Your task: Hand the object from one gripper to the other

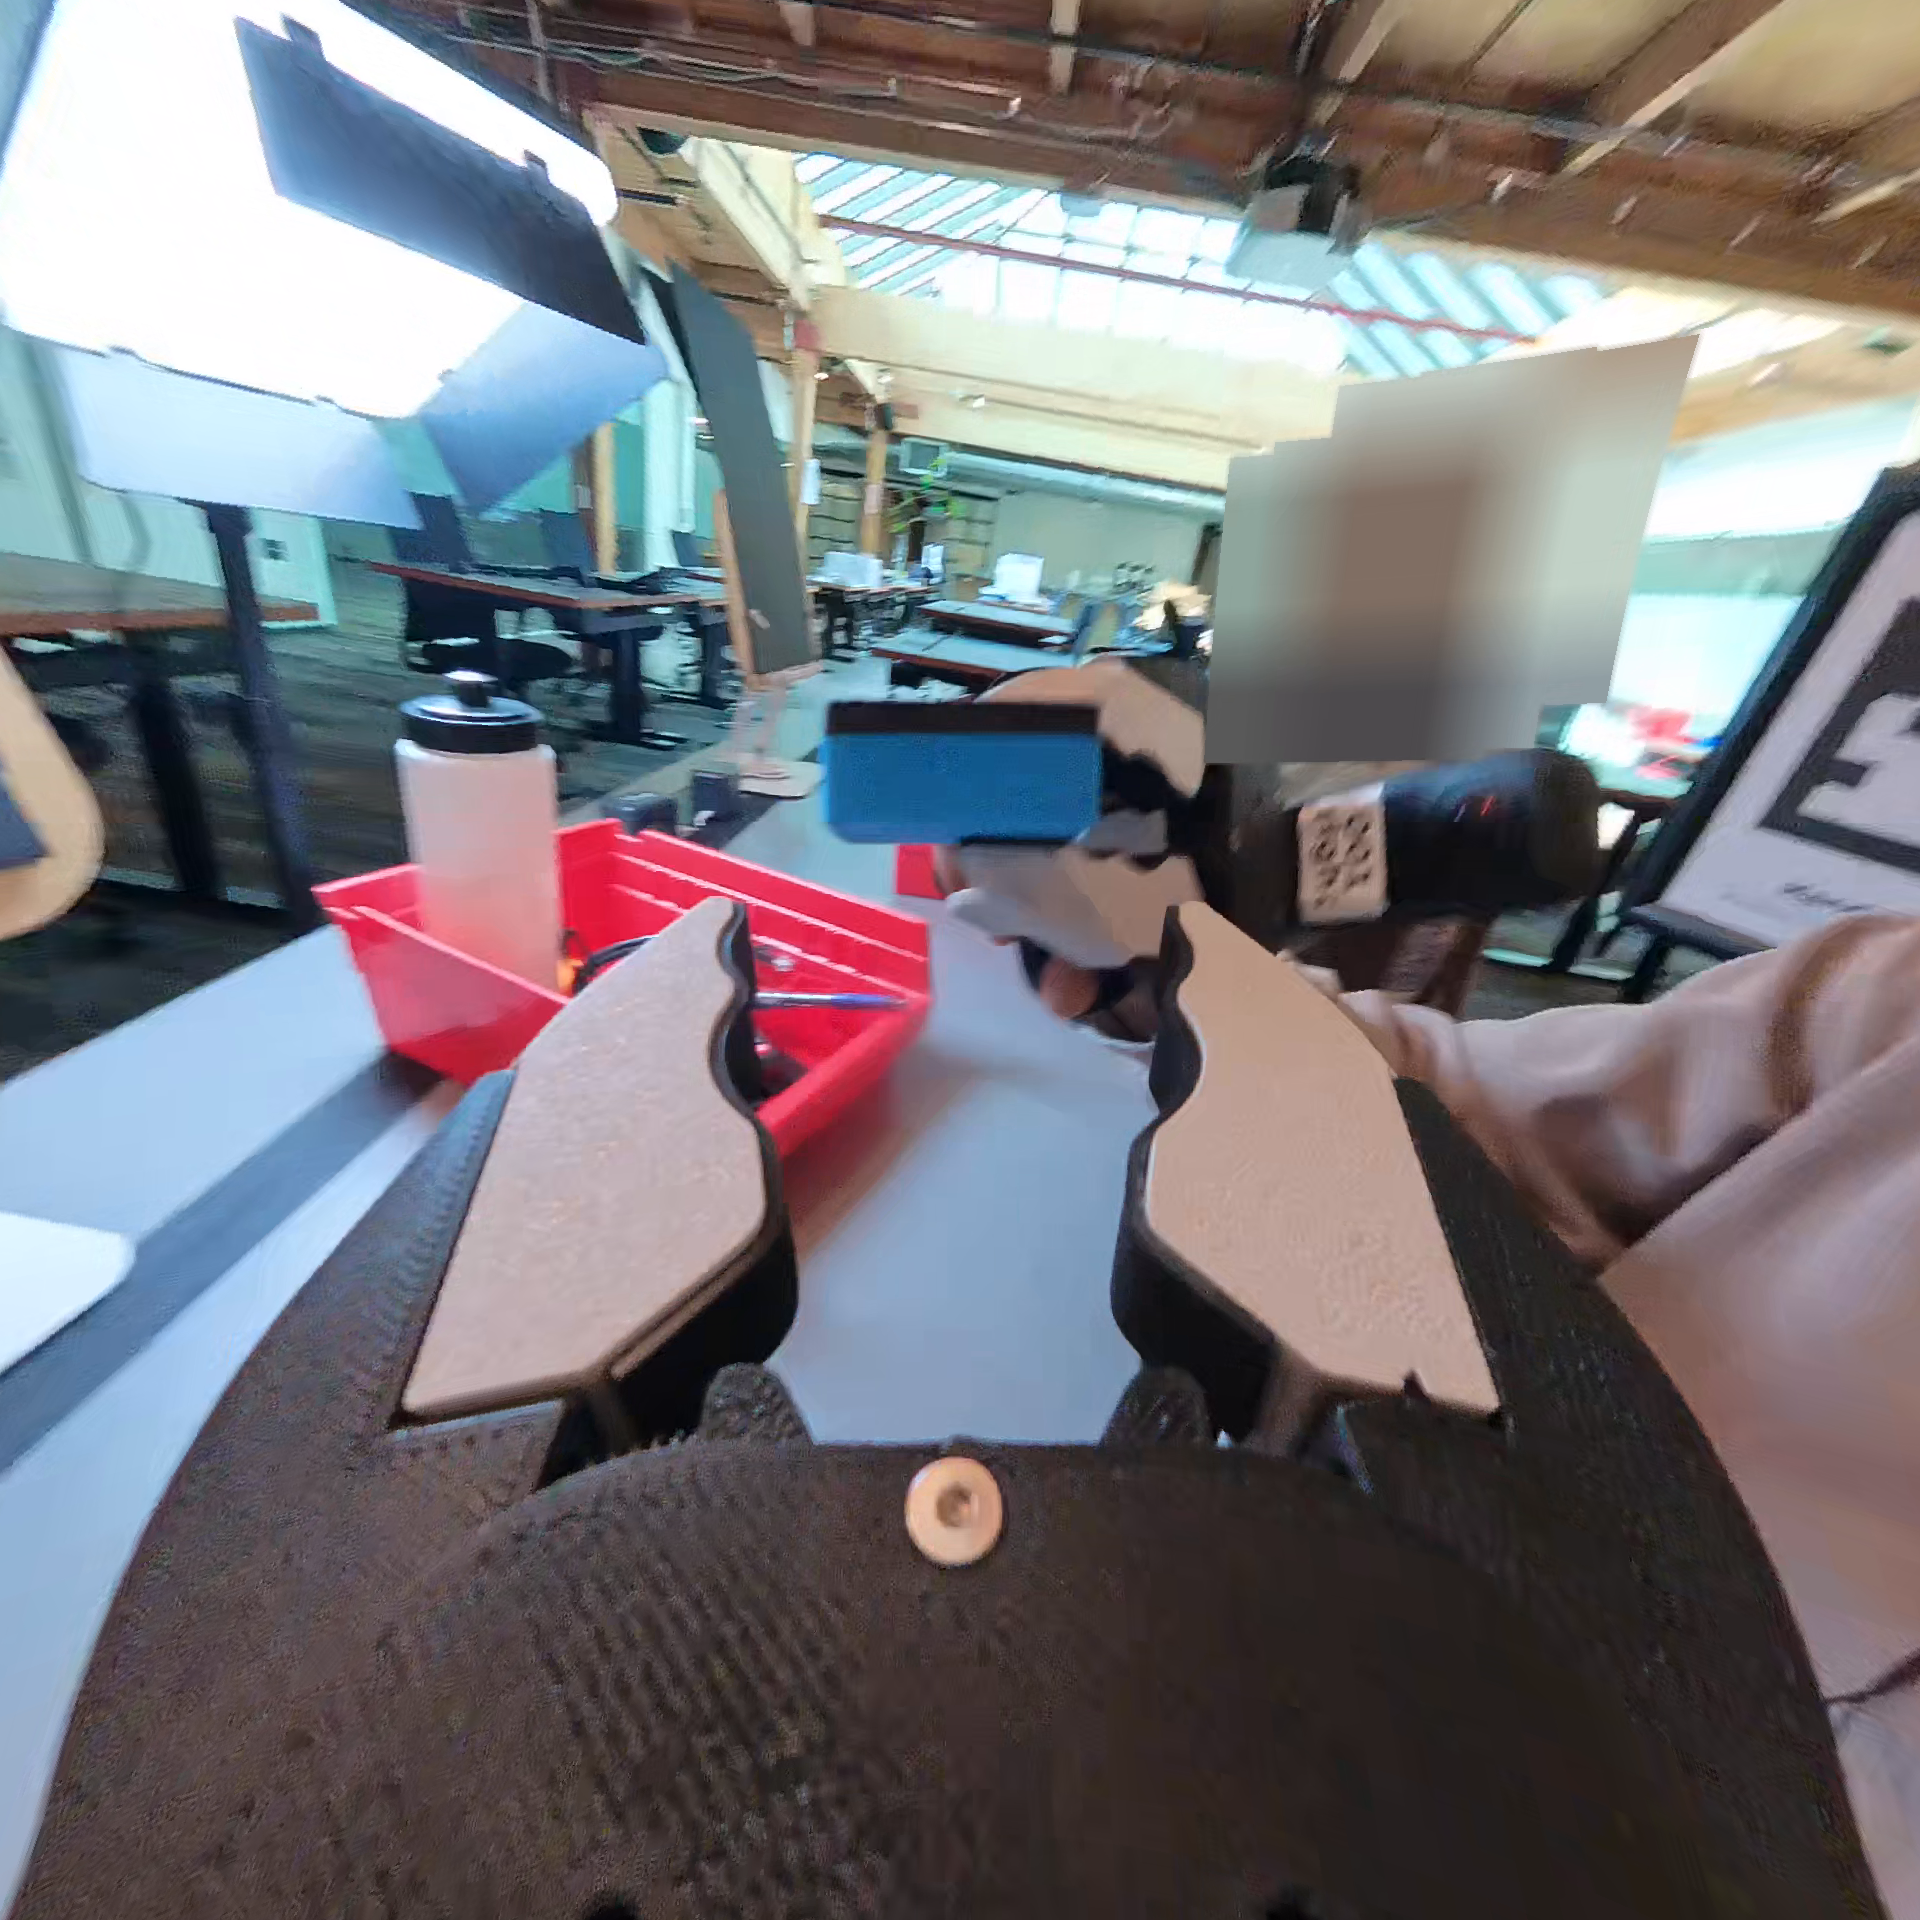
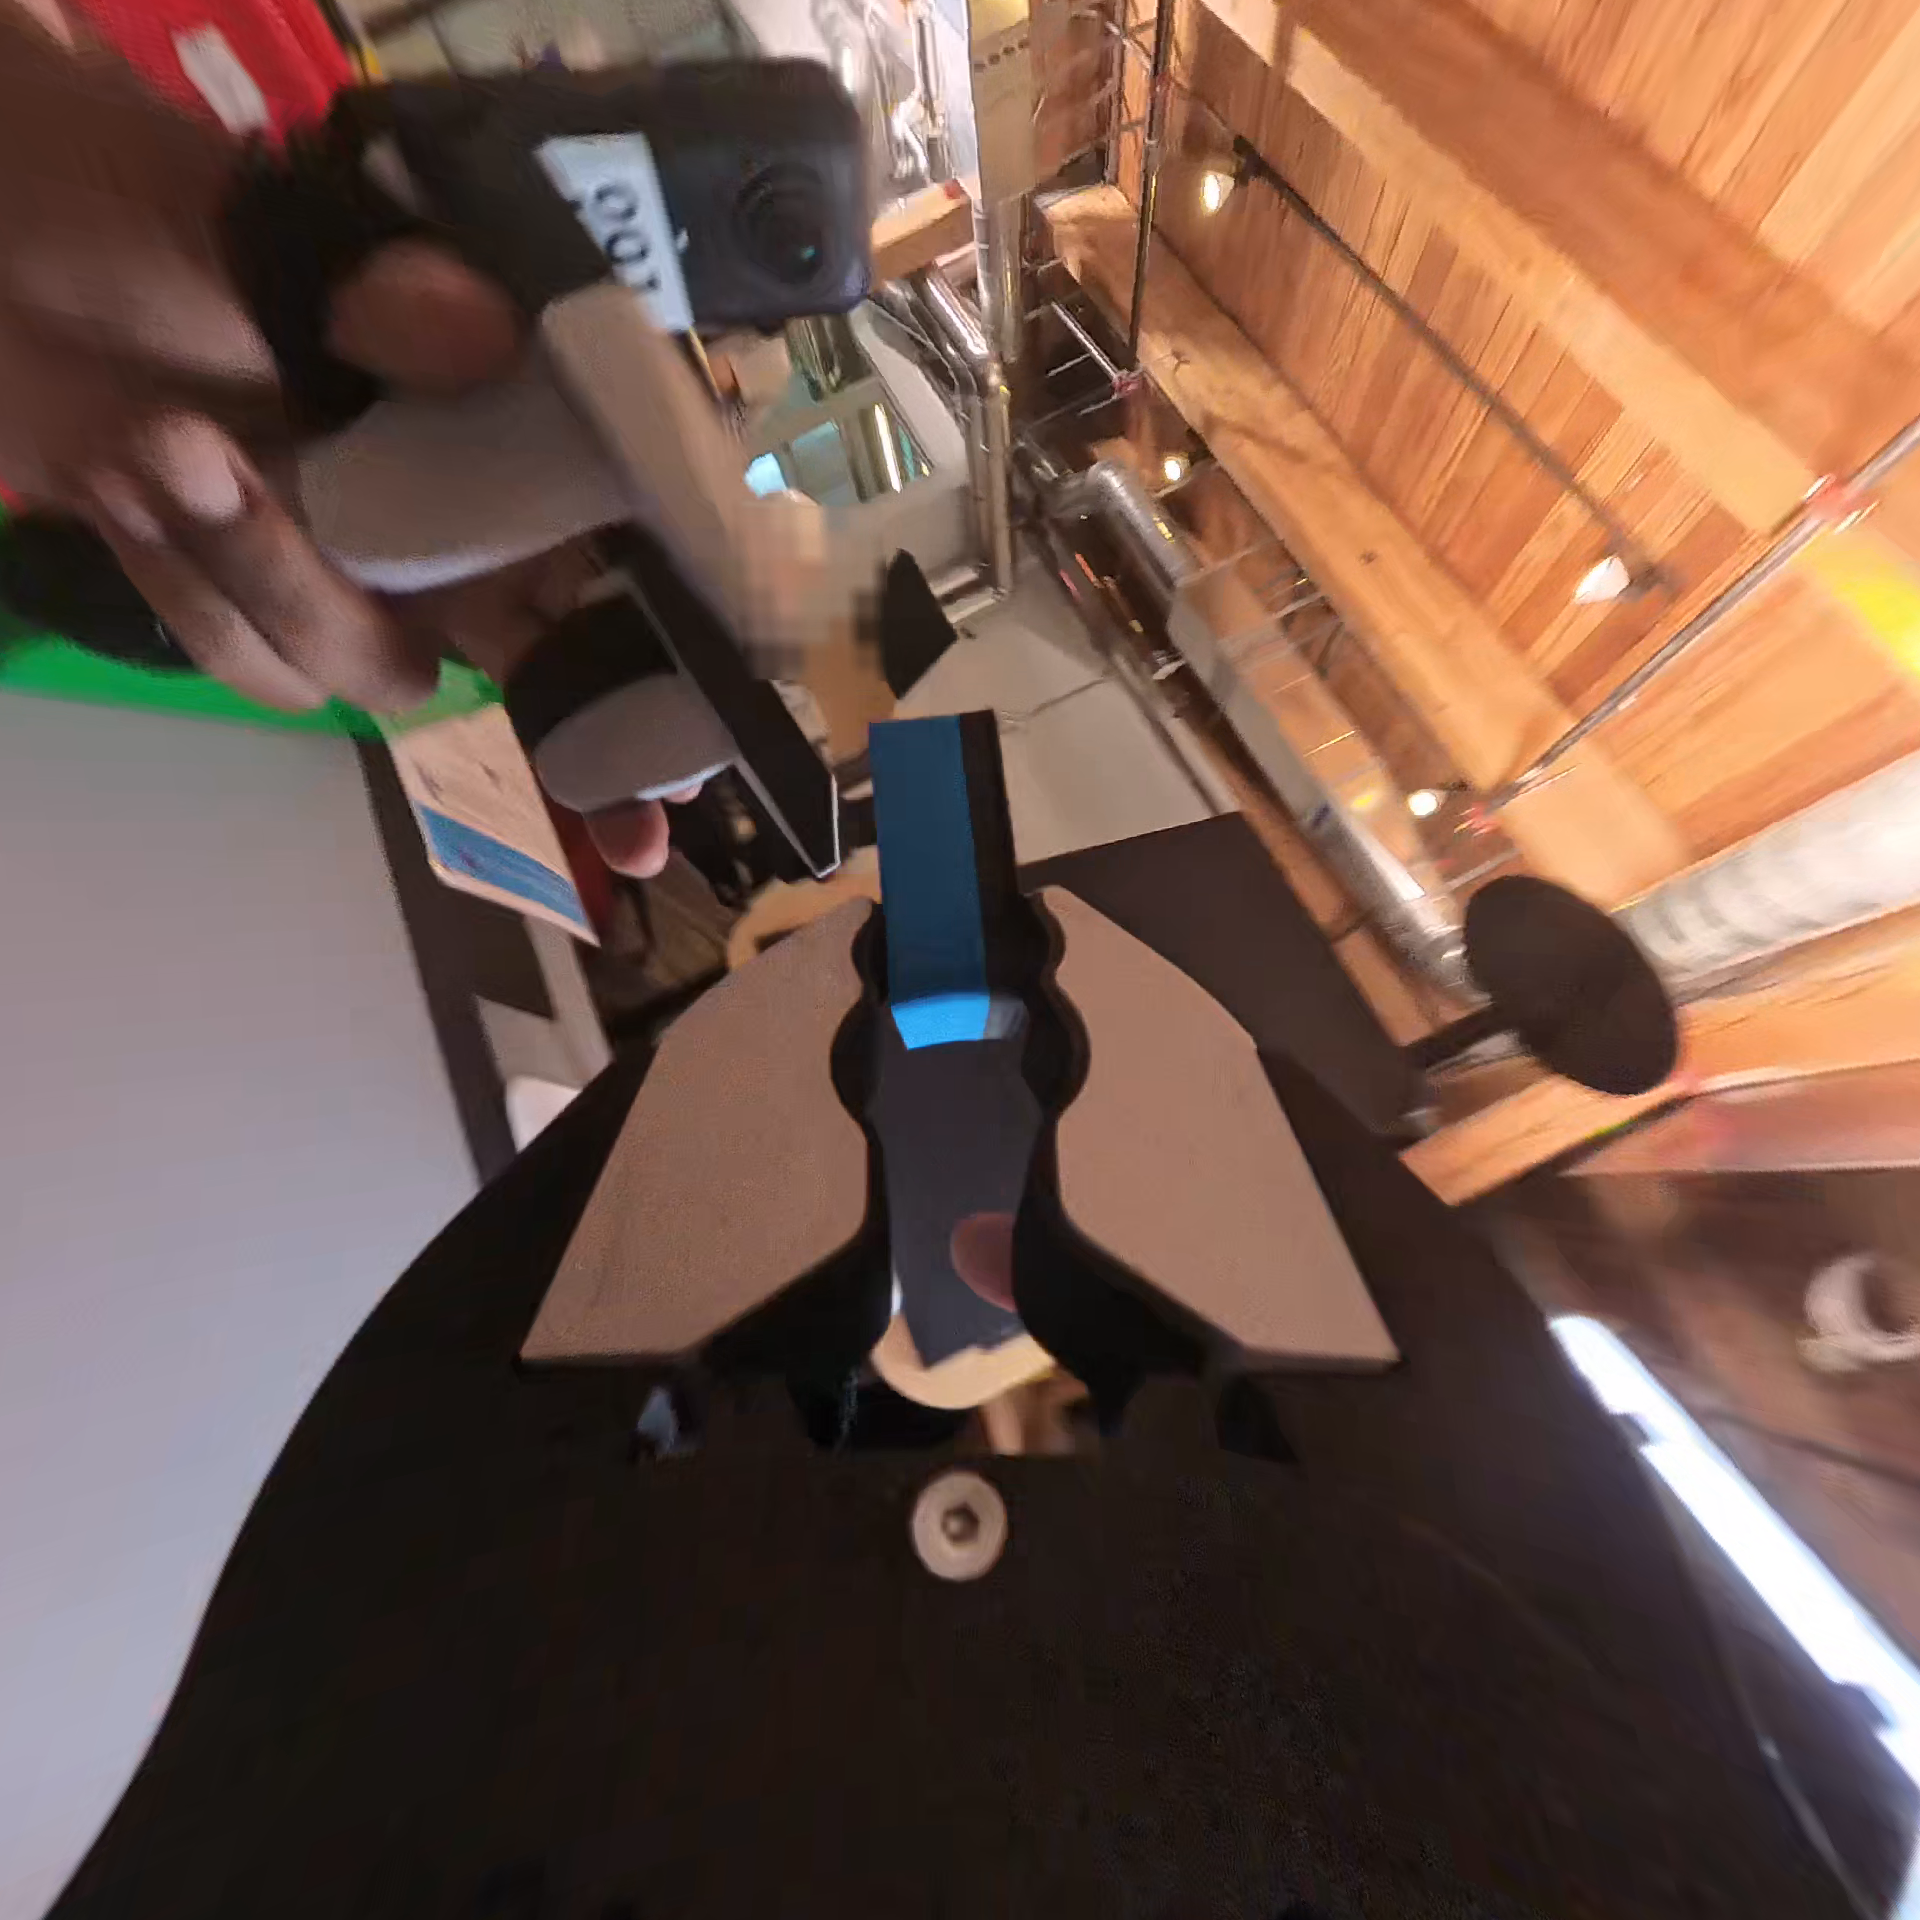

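Spread wide in the foreground, the left gripper [image 1: 951, 935] hangs empty above a pale grey table [image 1: 966, 1226], its two fingers [image 1: 634, 1143] well apart w/ bare tabletop between them. Beyond and above its tips, the right gripper [image 1: 1107, 805] grasps one end of the object, a blue block w/ a black strip along one face [image 1: 961, 774], held in the air and apart from the left gripper. In the right wrist view the right gripper [image 2: 951, 997] is clenched on the block [image 2: 925, 862], which sticks out forward past the fingertips; the left gripper [image 2: 582, 582] appears blurred at upper left, so its exact gap to the block is hard to judge. A red tray [image 1: 831, 1081] sits on the table towards its far left edge, holding a white bottle w/ a black cap [image 1: 478, 831] in its left end and a pen [image 1: 831, 1000] nr the right end. A beige sleeve [image 1: 1662, 1195] fills the right side.
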{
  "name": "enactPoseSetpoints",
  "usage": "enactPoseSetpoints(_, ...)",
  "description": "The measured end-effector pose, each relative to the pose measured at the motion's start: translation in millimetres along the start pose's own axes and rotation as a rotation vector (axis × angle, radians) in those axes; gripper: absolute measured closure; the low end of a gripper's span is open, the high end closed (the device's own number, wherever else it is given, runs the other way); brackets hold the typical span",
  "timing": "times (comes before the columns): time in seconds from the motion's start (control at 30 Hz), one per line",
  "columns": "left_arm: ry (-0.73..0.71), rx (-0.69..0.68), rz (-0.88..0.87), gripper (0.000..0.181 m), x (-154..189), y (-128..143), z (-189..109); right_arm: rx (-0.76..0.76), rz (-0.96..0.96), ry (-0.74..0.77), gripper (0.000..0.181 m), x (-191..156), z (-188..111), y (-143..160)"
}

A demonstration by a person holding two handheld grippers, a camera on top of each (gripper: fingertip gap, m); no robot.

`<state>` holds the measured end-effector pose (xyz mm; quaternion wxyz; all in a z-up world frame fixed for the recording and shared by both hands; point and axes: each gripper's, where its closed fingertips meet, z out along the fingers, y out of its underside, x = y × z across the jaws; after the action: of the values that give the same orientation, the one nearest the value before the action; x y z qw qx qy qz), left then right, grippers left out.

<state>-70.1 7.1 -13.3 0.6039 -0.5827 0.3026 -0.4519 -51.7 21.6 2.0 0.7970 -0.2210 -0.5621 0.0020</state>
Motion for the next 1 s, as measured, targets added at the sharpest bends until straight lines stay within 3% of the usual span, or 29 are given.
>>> enactPoseSetpoints(0.1,-0.024,-0.077,0.026,0.109,0,15,8,-0.004,-0.26,0.036,0.157,-22,5,0)
enactPoseSetpoints(0.2,-0.139,-0.118,0.19,0.129,-13,20,5,0.02,-0.3,0.045,0.158,-30,7,-3)
enactPoseSetpoints(0.23,-0.14,-0.13,0.23,0.13,-13,20,2,0.016,-0.255,0.005,0.156,-33,8,-2)
enactPoseSetpoints(0.27,-0.14,-0.135,0.269,0.144,-12,19,0,-0.002,-0.184,-0.039,0.151,-35,8,1)
enactPoseSetpoints(0.3,-0.16,-0.11,0.317,0.171,-12,14,-3,-0.004,-0.094,-0.075,0.151,-34,7,3)
enactPoseSetpoints(0.33,-0.183,-0.079,0.364,0.174,-13,7,-7,0.024,0.011,-0.12,0.151,-33,5,0)
enactPoseSetpoints(0.4,-0.19,-0.101,0.395,0.174,-13,5,-12,0.054,0.207,-0.16,0.15,-22,0,-3)
enactPoseSetpoints(0.47,-0.207,-0.08,0.409,0.175,-16,0,-16,0.075,0.284,-0.123,0.15,-7,-3,-2)
enactPoseSetpoints(0.6,-0.174,-0.088,0.413,0.176,-19,8,-16,-0.188,0.588,-0.443,0.109,-65,8,42)
enactPoseSetpoints(0.67,-0.171,-0.116,0.43,0.177,-19,15,-13,-0.119,0.679,-0.445,0.089,-76,13,42)
enactPoseSetpoints(0.83,-0.11,-0.146,0.498,0.177,-6,19,-10,0.086,1.035,-0.456,0.082,-60,12,23)
enactPoseSetpoints(0.9,-0.088,-0.184,0.524,0.177,-2,26,-7,0.165,1.106,-0.454,0.089,-51,10,14)
enactPoseSetpoints(0.97,-0.059,-0.212,0.522,0.176,1,34,-4,0.209,1.034,-0.427,0.124,-44,5,6)
enactPoseSetpoints(1.0,-0.054,-0.202,0.495,0.173,2,32,-3,0.212,0.967,-0.413,0.124,-43,3,4)
